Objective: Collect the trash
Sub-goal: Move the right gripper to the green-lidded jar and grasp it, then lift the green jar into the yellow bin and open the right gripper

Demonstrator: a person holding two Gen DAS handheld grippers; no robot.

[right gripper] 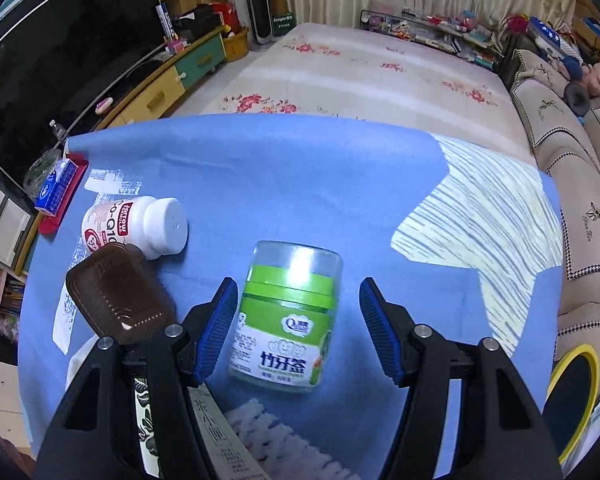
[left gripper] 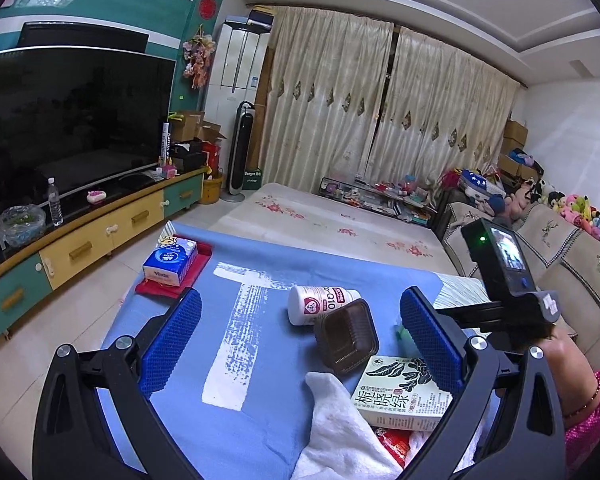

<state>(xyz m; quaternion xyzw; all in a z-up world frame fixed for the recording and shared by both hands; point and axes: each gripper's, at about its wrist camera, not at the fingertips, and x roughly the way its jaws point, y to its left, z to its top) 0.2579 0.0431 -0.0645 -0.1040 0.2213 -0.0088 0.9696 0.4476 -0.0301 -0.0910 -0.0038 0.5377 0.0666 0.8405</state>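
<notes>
Right gripper (right gripper: 298,328) jaws apart, straddling toothpick jar (right gripper: 286,316), no contact: clear plastic, green lid and label, lying on its side on blue cloth (right gripper: 300,168). Left gripper (left gripper: 300,340) jaws spread wide, empty.

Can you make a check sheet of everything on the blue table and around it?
Surface: blue cloth with white patches.
Job's things: green toothpick jar lying down; white pill bottle on its side; brown plastic tray beside it.
Clutter: book, white towel, tissue pack.
Grippers: right gripper open, astride the jar; left gripper open, empty.
Cables: nothing seen.
Surroundings: television, sofa, curtains.
</notes>
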